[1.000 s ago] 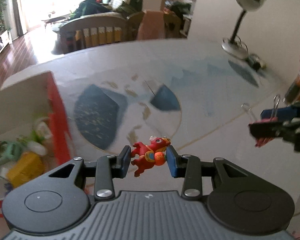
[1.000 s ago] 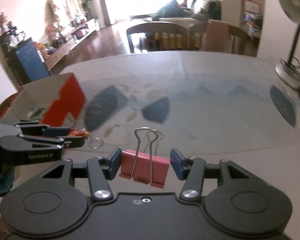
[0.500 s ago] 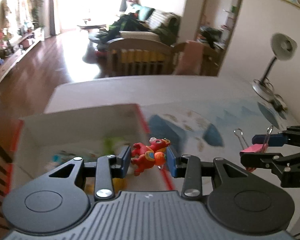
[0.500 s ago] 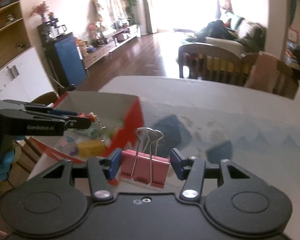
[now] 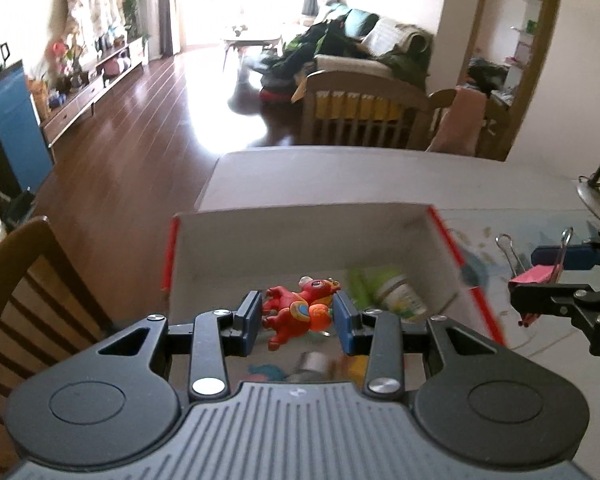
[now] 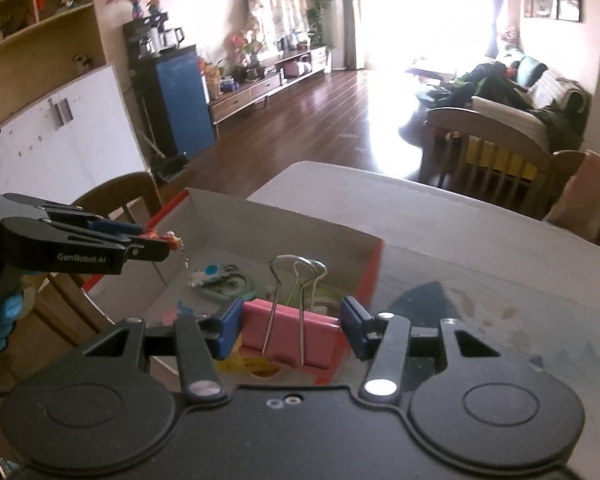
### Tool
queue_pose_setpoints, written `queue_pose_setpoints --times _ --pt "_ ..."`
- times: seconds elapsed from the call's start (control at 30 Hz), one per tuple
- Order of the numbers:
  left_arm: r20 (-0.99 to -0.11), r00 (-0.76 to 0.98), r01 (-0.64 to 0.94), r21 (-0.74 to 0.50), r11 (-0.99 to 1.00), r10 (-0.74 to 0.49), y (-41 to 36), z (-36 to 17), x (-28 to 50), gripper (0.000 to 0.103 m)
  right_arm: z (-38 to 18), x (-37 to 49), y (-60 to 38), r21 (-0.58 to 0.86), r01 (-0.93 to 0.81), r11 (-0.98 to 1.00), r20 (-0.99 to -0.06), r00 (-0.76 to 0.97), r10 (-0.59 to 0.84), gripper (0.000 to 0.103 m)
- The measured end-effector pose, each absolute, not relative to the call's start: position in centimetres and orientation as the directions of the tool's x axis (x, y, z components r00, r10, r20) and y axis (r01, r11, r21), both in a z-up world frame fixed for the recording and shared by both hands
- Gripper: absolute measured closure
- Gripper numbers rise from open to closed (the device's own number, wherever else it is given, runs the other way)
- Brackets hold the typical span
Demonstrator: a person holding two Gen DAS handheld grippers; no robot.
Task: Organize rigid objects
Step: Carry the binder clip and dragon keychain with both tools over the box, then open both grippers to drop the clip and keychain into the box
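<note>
A person holds 2 black two-finger grippers above a pale desk (image 5: 340, 176) in a sunlit living room.

At the left, a dark wooden chair (image 5: 28, 280) stands beside the desk. The left gripper (image 5: 296, 316) hangs over an open white cardboard box with red outer sides (image 5: 300, 240). Its jaws are partly closed and clamp a small red rubber animal figure with orange and blue markings (image 5: 300, 310) between 2 blue pads. In the right wrist view a thin chain dangles from this figure into the box.

Inside the box lie several blurred small things, among them a green and white container (image 5: 396, 298), a yellow block (image 5: 356, 366) and a teal piece (image 5: 268, 372).

At the right, the right gripper (image 6: 290, 330) hovers at the box's near right corner. Its jaws stand somewhat wider and grip a pink metal binder clip with 2 silver wire handles (image 6: 290, 330) by its sides, handles pointing up.

Far right, a desk lamp's base (image 5: 592, 196) sits on the desk.
</note>
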State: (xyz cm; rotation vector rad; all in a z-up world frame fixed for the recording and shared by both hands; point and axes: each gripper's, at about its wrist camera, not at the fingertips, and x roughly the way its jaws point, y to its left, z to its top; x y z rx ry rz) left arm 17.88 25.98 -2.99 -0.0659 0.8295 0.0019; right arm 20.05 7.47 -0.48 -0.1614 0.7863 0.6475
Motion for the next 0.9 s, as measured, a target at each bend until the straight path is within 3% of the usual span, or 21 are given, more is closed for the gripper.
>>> queue_pose_setpoints --times 0.5,0.9 --pt "-0.814 0.58 -0.004 -0.012 1.0 -0.008 26.7 -9.7 20.2 0.066 -6.6 23.0 13.3 0.033 -0.638 0.769 -0.788 0.457 0.413 0.051" --pt "-0.876 0.483 0.017 0.004 1.0 -0.004 26.3 -13.2 22.2 0.066 -8.4 23.4 14.2 0.003 -0.644 0.765 -0.824 0.432 0.367 0.05"
